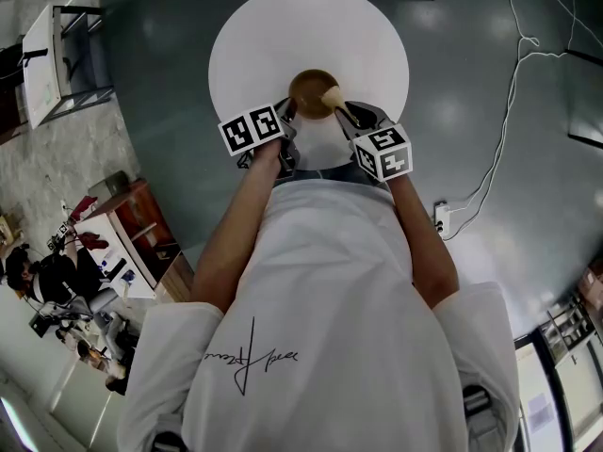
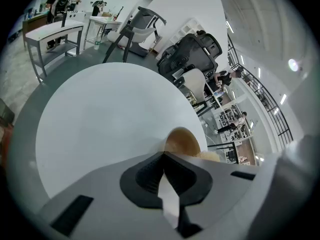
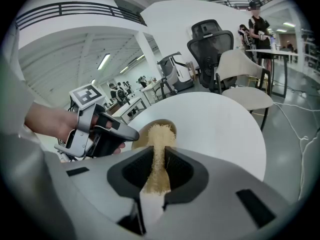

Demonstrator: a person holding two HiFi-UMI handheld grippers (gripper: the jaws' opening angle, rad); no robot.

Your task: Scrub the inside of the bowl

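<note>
Right tool (image 3: pixel 159 156) is clamped on a tan, fibrous scrubber (image 3: pixel 161 134), whose bushy end sits inside the wooden bowl (image 1: pixel 307 87). Left tool (image 2: pixel 163 156) has its jaws together, with the tips at the bowl's rim on the bowl's left side in the head view. Whether they pinch the rim cannot be told. The bowl stands near the middle of the round white surface (image 1: pixel 273 36), at the upper centre of the head view, just above both tools.

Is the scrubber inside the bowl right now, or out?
Inside: the tan fibrous scrubber, gripped by the right tongs, has its head in the round brown wooden bowl.
</note>
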